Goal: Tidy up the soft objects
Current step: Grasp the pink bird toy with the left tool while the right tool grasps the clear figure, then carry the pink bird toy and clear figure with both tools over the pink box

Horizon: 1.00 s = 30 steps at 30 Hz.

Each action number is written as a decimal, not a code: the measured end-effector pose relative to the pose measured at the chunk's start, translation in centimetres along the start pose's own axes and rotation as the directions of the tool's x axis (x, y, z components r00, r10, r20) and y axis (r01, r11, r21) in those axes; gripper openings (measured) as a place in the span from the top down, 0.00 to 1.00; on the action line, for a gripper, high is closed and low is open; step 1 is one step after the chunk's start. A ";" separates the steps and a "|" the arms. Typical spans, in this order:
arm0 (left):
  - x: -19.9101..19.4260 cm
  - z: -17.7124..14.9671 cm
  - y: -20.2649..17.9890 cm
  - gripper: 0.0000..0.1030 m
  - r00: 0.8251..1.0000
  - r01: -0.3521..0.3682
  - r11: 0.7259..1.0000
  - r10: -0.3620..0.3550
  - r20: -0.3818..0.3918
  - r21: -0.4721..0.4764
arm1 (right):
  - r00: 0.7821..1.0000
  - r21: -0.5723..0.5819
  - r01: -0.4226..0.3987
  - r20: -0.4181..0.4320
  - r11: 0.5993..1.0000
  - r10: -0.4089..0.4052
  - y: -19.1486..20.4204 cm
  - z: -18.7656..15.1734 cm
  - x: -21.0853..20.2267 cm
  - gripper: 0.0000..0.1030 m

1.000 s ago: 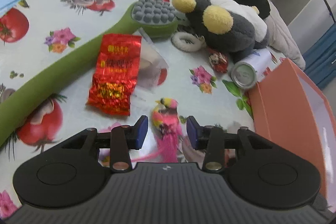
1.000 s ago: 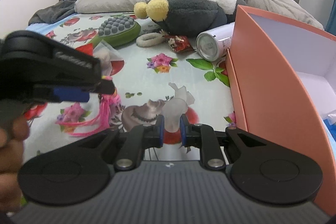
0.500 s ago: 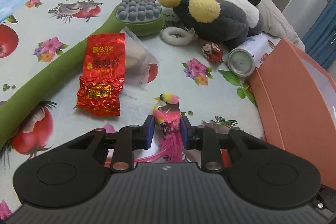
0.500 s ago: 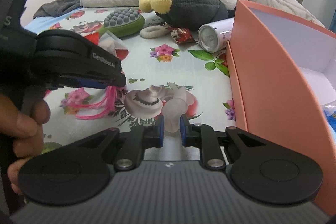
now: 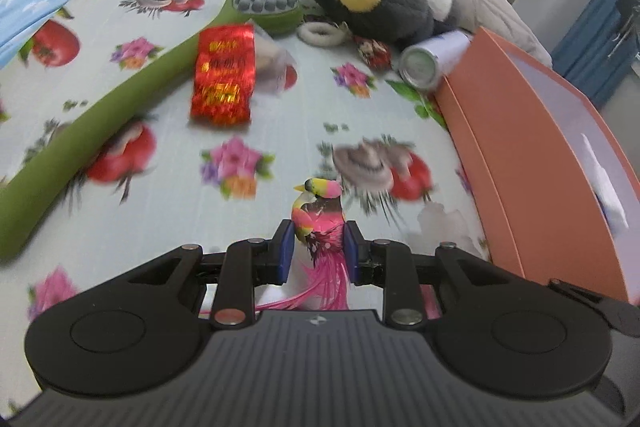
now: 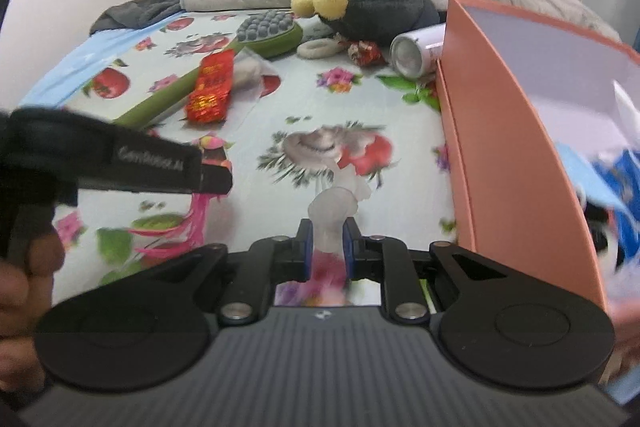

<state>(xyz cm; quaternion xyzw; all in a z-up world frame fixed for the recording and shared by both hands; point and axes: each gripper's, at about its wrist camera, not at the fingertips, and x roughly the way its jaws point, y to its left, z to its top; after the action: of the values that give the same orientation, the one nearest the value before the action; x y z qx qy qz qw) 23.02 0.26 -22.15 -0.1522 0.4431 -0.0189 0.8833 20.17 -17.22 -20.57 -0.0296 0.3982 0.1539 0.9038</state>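
My left gripper is shut on a pink and yellow feathered toy bird and holds it above the flowered bedsheet. The bird's pink tail feathers hang below the left gripper in the right wrist view. My right gripper is shut on a translucent white soft object, lifted off the sheet beside the orange box. The box also shows in the left wrist view at the right.
On the bed lie a red tea packet, a long green massage stick, a grey plush with yellow ears, a white ring, a small red wrapper and a white can. Pillows and dark clothes lie behind.
The left gripper has closed on the bird and lifted it up and back. The right gripper has risen with the white object toward the orange box.
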 end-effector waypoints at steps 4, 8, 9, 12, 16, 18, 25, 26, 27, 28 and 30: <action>-2.6 -2.5 0.4 0.70 1.000 0.016 1.000 -0.016 -0.011 -0.012 | 0.998 0.059 -0.057 -0.028 0.997 0.058 0.3 -1.2 -1.7 0.81; -4.2 -4.6 0.9 0.70 0.999 0.020 0.999 -0.021 -0.029 -0.026 | 0.995 0.078 -0.073 -0.056 0.994 0.077 0.6 -2.8 -2.5 0.78; -4.5 -4.9 1.0 0.70 0.999 0.021 0.999 -0.022 -0.032 -0.032 | 0.995 0.079 -0.067 -0.066 0.995 0.073 0.6 -3.2 -2.5 0.78; -5.4 -5.5 1.0 0.70 0.999 0.027 0.999 -0.028 -0.027 -0.035 | 0.995 0.084 -0.037 -0.087 0.996 0.044 0.4 -3.9 -2.6 0.70; -6.3 -5.7 0.8 0.70 0.999 0.036 0.999 -0.037 -0.017 -0.028 | 0.997 0.064 0.022 -0.078 0.998 -0.017 0.1 -3.9 -3.4 0.67; -6.5 -5.6 0.7 0.70 0.999 0.042 0.999 -0.042 -0.017 -0.027 | 0.998 0.043 0.040 -0.059 0.998 -0.037 0.3 -3.8 -3.9 0.63; -6.6 -5.6 0.5 0.70 0.998 0.050 0.999 -0.050 -0.029 -0.013 | 0.997 -0.033 0.069 -0.031 0.997 -0.070 1.1 -3.5 -3.4 0.63; -6.6 -5.6 0.5 0.70 0.998 0.049 0.999 -0.050 -0.031 -0.014 | 0.996 -0.044 0.080 -0.032 0.996 -0.082 1.1 -3.6 -3.1 0.63; -6.6 -5.6 0.5 0.70 0.998 0.048 0.999 -0.049 -0.033 -0.013 | 0.995 -0.051 0.089 -0.038 0.995 -0.091 1.1 -3.6 -2.8 0.63; -6.6 -5.6 0.6 0.70 0.998 0.046 0.999 -0.047 -0.035 -0.013 | 0.995 -0.055 0.089 -0.042 0.995 -0.091 1.1 -3.6 -2.5 0.63; -6.6 -5.6 0.6 0.70 0.998 0.042 0.999 -0.042 -0.039 -0.013 | 0.996 -0.063 0.074 -0.052 0.995 -0.078 1.1 -3.7 -2.1 0.63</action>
<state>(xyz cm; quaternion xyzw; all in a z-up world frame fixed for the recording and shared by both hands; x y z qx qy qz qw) 14.55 0.51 -20.34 -0.1665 0.4572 -0.0378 0.8728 15.91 -17.37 -21.53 -0.0764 0.4162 0.1306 0.8966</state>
